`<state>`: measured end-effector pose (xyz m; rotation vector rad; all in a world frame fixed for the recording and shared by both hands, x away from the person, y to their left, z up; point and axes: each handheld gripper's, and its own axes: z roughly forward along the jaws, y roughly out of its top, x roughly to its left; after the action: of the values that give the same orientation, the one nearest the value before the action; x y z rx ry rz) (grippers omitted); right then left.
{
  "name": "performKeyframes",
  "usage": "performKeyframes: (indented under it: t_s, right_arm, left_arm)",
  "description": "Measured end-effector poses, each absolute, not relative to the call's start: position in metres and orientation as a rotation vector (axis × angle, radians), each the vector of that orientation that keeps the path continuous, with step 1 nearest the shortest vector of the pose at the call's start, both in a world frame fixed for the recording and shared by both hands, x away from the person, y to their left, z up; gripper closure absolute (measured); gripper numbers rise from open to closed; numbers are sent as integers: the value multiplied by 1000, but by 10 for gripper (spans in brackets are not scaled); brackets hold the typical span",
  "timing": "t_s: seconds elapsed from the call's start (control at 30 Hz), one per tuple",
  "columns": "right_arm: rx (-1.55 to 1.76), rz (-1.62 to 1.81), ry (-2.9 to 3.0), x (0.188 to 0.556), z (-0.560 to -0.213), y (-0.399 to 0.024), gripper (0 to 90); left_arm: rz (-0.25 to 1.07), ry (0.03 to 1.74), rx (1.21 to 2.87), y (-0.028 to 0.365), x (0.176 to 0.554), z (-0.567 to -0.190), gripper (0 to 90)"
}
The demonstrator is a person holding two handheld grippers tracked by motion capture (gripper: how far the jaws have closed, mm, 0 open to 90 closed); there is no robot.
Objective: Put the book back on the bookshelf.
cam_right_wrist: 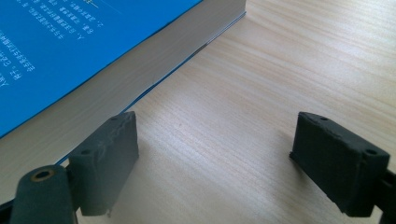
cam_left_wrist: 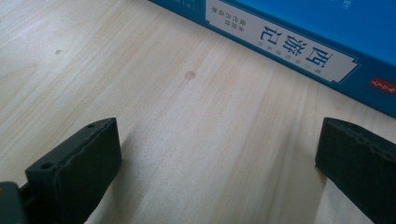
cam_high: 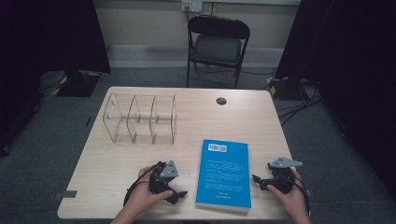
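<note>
A blue paperback book (cam_high: pixel 224 173) lies flat, back cover up, near the table's front edge. My left gripper (cam_high: pixel 180 195) rests on the table just left of the book, jaws open and empty. In the left gripper view its spine (cam_left_wrist: pixel 280 44) with white label and Chinese characters runs across the top, beyond my open left gripper (cam_left_wrist: pixel 219 158). My right gripper (cam_high: pixel 256 179) sits just right of the book, open and empty. In the right gripper view the book's page edge (cam_right_wrist: pixel 135 79) lies beside the left jaw of my right gripper (cam_right_wrist: pixel 215 154).
A clear acrylic divider rack (cam_high: pixel 140 118) with three slots stands on the table's left rear part. A round cable hole (cam_high: pixel 221 101) sits near the back edge. Behind the wooden table (cam_high: pixel 261 121) stands a black folding chair (cam_high: pixel 216 46). Cables lie on the floor at right.
</note>
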<state>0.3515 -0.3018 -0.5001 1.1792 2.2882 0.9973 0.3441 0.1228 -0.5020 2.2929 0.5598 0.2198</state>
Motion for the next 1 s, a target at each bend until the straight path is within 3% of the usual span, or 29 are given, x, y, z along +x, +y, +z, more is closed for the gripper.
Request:
performKeyframes:
  t_s: [0.53,0.63,0.7,0.87,1.0]
  right_arm:
    - [1145,1017,2317,347,-500,-301,162]
    - [1134,1022,2329,342,-499,-298,166]
    - [1125,1018,2339,340,-499,-294,165]
    - [1143,1009,2330,334,-498,-287,171]
    - [1151,1013,2312,333,-499,-286,163]
  left_arm:
    - [213,573,2328,118,343,-498,7]
    - [174,535,2309,112,339,-493,221]
    - [123,502,2333,105,333,-492,157]
    - [137,329,2411,94,322,-491,152]
    - [127,333,2396,94,322,-492,141]
